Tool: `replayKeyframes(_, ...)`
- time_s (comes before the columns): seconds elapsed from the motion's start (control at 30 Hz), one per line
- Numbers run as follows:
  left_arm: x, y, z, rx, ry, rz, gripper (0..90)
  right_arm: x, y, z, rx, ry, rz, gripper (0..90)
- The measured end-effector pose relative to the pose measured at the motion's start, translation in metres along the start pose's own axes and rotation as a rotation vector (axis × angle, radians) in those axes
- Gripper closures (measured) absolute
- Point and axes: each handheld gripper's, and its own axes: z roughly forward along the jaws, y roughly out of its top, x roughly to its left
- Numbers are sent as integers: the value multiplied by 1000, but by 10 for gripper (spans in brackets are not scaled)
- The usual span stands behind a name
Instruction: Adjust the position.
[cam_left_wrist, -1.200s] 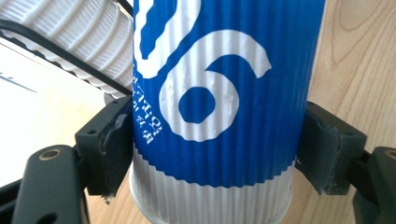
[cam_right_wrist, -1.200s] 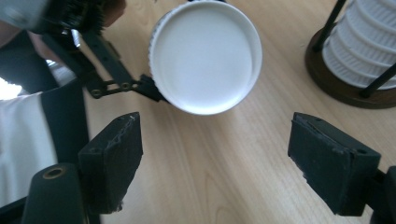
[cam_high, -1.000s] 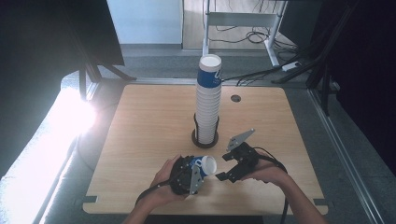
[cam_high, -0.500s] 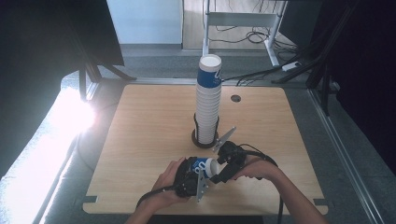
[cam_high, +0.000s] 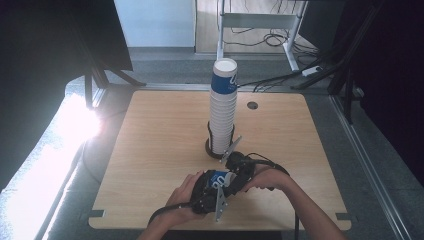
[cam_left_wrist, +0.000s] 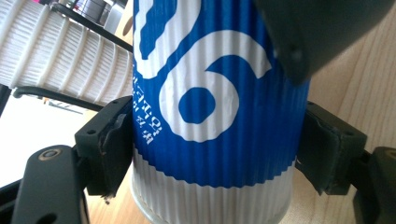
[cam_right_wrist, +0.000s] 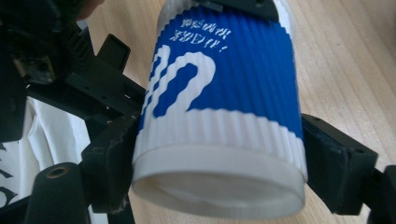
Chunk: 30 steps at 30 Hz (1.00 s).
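Note:
A blue-and-white ribbed paper cup (cam_high: 220, 179) lies on its side between both grippers, just above the table's front middle. My left gripper (cam_high: 210, 192) is shut on it, its pads pressing the blue band of the cup (cam_left_wrist: 210, 93) from both sides in the left gripper view (cam_left_wrist: 210, 144). My right gripper (cam_high: 237, 172) comes from the right. Its jaws (cam_right_wrist: 219, 158) clamp the cup (cam_right_wrist: 224, 84) near its white rim. A tall stack of the same cups (cam_high: 223, 110) stands in a black wire holder (cam_high: 212, 148) just behind the grippers.
The wooden table (cam_high: 160, 130) has a round cable hole (cam_high: 252, 105) at the back right. A strong glare (cam_high: 75, 125) falls on the floor at the table's left edge. Cables trail from both grippers toward the front edge.
My right gripper has moved left from beside the holder and closed on the cup's rim end. The left gripper still holds the cup and has barely shifted.

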Motion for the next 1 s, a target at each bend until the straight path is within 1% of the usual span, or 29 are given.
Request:
replayKeyframes(0.07, -1, 0, 0, -2, 5, 2, 204, -1, 0, 2, 10, 5, 1, 224)
replayKeyframes(0.2, -1, 0, 0, 6, 2, 6, 201, -2, 0, 2, 17, 5, 4, 245)
replayKeyframes(0.23, -1, 0, 0, 8, 5, 8, 201, -3, -1, 2, 15, 5, 3, 260)
replayKeyframes(0.27, -1, 0, 1, 5, 4, 7, 197, -3, -1, 2, 15, 3, 12, 264)
replayKeyframes(0.4, -3, 1, 2, 2, 11, 9, 181, -3, -4, 1, 7, 1, 3, 270)
replayKeyframes(0.5, -3, 2, 4, 7, -1, -2, 149, -4, -7, 1, -4, -2, 4, 274)
replayKeyframes(0.53, -3, 1, 4, 8, 0, -4, 140, -4, -7, 0, -12, -6, 2, 276)
replayKeyframes(0.6, -2, 0, 3, -1, -5, -20, 121, -4, -9, -2, -34, -9, 3, 277)
replayKeyframes(0.63, 0, -1, 3, -14, -7, -39, 112, -4, -10, -4, -42, -10, 2, 278)
replayKeyframes(0.67, 1, -2, 2, -19, -6, -50, 102, -4, -11, -6, -64, -16, -5, 278)
replayKeyframes(0.7, 3, -3, 2, -39, -5, -73, 97, -4, -12, -7, -69, -18, -6, 278)
replayKeyframes(0.73, 5, -5, 0, -44, -12, -86, 90, -4, -14, -9, -84, -20, -14, 278)
replayKeyframes(0.8, 12, -8, -3, -54, -22, -111, 76, -4, -17, -13, -116, -20, -12, 279)
replayKeyframes(0.83, 15, -10, -5, -68, -32, -135, 74, -4, -19, -14, -127, -22, -11, 279)
replayKeyframes(0.87, 18, -11, -7, -79, -36, -157, 73, -4, -21, -16, -148, -28, -9, 279)
replayKeyframes(0.9, 20, -13, -9, -84, -36, -170, 71, -5, -23, -18, -168, -27, 0, 279)
replayKeyframes(0.93, 22, -14, -10, -91, -41, -182, 69, -5, -25, -20, -182, -27, 2, 279)
replayKeyframes(0.97, 25, -15, -12, -102, -45, -204, 70, -6, -26, -21, -196, -27, 0, 279)
replayKeyframes(1.0, 27, -16, -13, -109, -48, -215, 69, -5, -29, -22, -220, -31, 3, 280)
